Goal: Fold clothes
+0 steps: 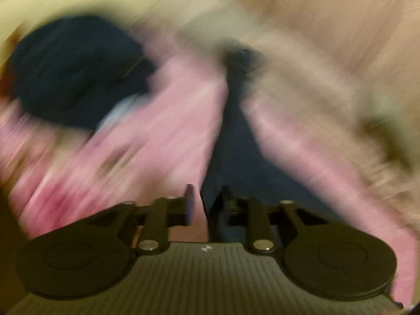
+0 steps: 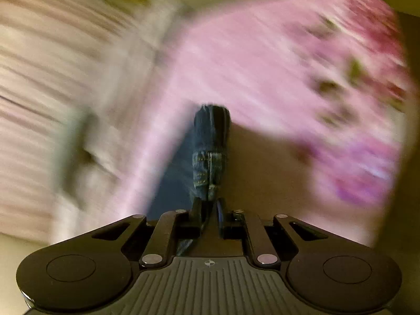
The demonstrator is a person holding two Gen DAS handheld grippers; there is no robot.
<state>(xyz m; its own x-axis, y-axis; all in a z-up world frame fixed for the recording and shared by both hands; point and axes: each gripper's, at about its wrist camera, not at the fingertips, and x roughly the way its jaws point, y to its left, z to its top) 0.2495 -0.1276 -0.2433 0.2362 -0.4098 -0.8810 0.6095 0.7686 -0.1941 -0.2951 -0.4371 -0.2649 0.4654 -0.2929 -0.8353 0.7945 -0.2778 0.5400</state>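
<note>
Denim garment (image 2: 210, 155): clamped in right gripper (image 2: 210, 204); left gripper (image 1: 207, 199) apparently pinching it too; pink bedding (image 2: 249, 60) beneath; keep fabric taut, edges level.

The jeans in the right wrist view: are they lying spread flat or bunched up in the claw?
Bunched. The right claw is shut on the jeans, which run away from it as a narrow gathered strip.
</note>
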